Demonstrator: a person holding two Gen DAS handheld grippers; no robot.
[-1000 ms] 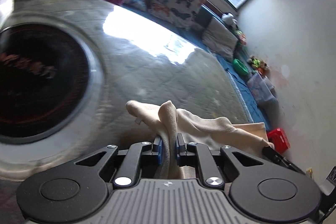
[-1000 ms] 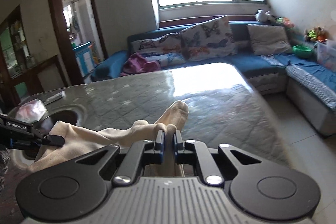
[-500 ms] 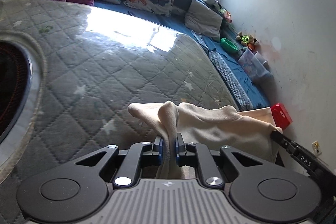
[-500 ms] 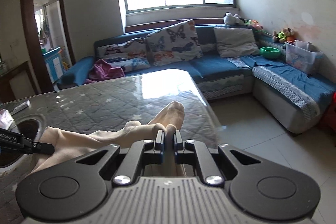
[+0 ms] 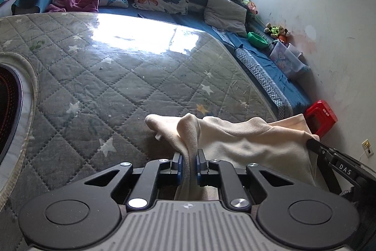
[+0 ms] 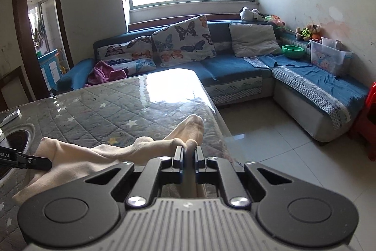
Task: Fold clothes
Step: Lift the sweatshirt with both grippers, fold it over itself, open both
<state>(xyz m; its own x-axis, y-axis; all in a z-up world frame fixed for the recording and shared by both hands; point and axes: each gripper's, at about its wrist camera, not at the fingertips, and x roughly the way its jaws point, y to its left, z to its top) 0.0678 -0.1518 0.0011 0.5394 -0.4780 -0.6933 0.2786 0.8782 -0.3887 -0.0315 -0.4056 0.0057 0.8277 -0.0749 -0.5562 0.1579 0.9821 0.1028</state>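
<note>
A cream garment (image 5: 246,140) hangs stretched between my two grippers over the near right part of the quilted grey table (image 5: 117,77). My left gripper (image 5: 188,162) is shut on one bunched edge of it. My right gripper (image 6: 188,154) is shut on the other edge, with the garment (image 6: 94,154) trailing left toward the left gripper's tip (image 6: 35,162). The right gripper's body (image 5: 340,166) shows at the right edge of the left wrist view. The cloth below the jaws is hidden.
A round dark recess (image 5: 9,105) with a metal rim sits in the table at the left. The table's right edge (image 6: 218,119) drops to a tiled floor (image 6: 282,140). A blue corner sofa (image 6: 235,67) with cushions stands behind. A red stool (image 5: 320,115) is by the wall.
Both grippers have swung to the right along the table with the garment still held between them. The round recess has slid toward the left edge of both views.
</note>
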